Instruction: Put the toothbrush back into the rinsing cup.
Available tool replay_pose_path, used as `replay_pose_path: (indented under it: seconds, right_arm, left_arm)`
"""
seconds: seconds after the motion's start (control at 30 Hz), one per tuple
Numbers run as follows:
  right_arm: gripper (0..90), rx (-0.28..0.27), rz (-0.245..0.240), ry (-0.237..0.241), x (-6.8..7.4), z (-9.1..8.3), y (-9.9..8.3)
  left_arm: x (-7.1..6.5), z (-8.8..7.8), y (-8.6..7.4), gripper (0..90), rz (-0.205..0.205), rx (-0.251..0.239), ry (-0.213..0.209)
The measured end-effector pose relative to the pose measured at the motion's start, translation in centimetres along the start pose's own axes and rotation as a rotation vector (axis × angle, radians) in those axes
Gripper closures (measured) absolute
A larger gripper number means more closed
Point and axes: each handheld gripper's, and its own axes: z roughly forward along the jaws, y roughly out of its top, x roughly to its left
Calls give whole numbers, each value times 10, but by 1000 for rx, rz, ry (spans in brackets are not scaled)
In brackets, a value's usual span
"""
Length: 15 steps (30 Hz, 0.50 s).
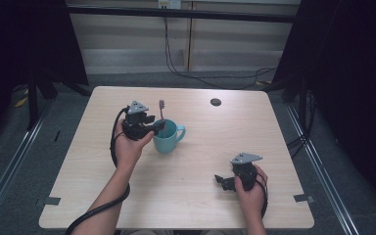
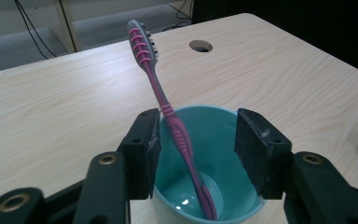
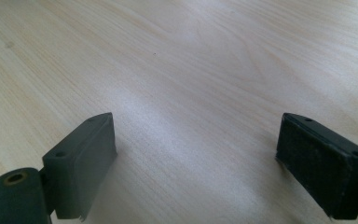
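Note:
A teal mug (image 1: 168, 139) stands on the wooden table, left of centre, with its handle to the right. A pink and grey toothbrush (image 1: 162, 110) stands in it, bristle head up, leaning toward the far left. My left gripper (image 1: 157, 126) is at the mug's left rim. In the left gripper view its jaws straddle the mug (image 2: 214, 140) with a wide gap; the toothbrush (image 2: 151, 77) rises between them close to the left pad (image 2: 144, 149), and the right pad is well clear of it. My right gripper (image 1: 220, 180) rests near the front right, open over bare wood (image 3: 196, 140).
A round cable hole (image 1: 216, 102) lies in the table's far right part, also seen in the left gripper view (image 2: 201, 45). Black cables (image 1: 200, 76) trail on the floor beyond the far edge. Dark curtains stand at both sides.

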Motion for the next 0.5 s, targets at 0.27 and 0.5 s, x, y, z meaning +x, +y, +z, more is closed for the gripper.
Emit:
replay_pose_path:
  seconds: [0.27,0.5]
  right_arm:
    - [112,-1,-2,0,0,0,0]
    - [112,-1,-3,0,0,0,0]
  left_arm:
    - [1,-5,1,473,-15,4,-16]
    - [3,-10,1,434,-25,18,-18]
